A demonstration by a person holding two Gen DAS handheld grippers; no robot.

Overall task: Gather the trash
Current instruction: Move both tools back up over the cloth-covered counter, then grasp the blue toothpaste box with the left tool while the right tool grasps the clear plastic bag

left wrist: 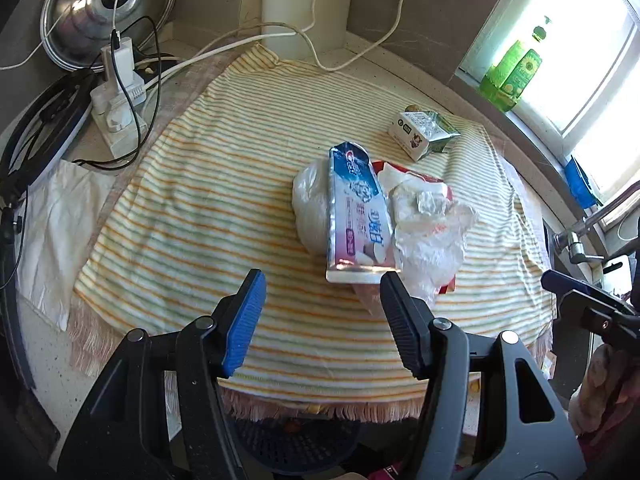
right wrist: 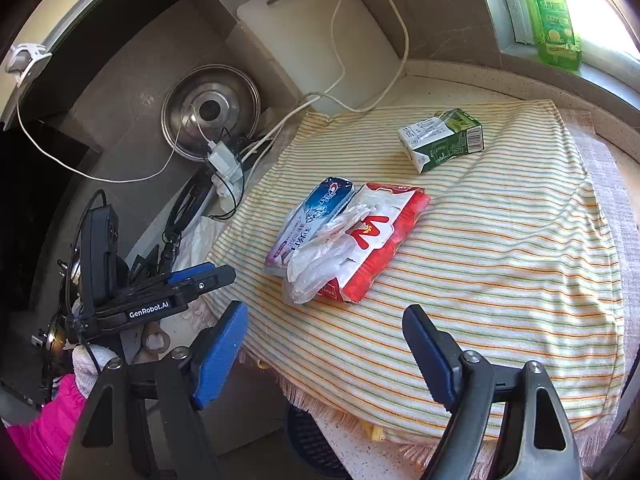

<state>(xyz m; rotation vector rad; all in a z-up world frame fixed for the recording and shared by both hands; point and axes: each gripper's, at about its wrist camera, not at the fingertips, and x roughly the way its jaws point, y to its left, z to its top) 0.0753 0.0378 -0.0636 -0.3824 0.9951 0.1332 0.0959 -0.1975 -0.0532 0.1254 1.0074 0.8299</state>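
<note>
In the left wrist view, our left gripper [left wrist: 322, 288] sits at lower centre with its jaws spread and nothing between them, the right-hand pad just short of the near end of the toothpaste tube [left wrist: 358, 216]. That tube lies at centre right on the striped cloth [left wrist: 192, 216], resting on a white plastic bag [left wrist: 310, 208] and beside crumpled clear plastic [left wrist: 430, 236] that covers a red packet [left wrist: 394, 170]; a small green carton [left wrist: 424, 132] stands apart toward the upper right. We judge the tube's glossy skin could slide out of a shallow pinch, and closing here might catch the bag underneath and drag the whole heap. In the right wrist view, our right gripper [right wrist: 324, 336] at the bottom is also spread wide and empty, well back from the pile at centre, with the carton at upper right. The loose cloth could bunch under a low approach, and a dark basket [right wrist: 308, 440] peeks out below the cloth's fringe, so a short drop might miss it. The left gripper appears at lower left, near trailing cables [right wrist: 224, 196] that could snag.
</note>
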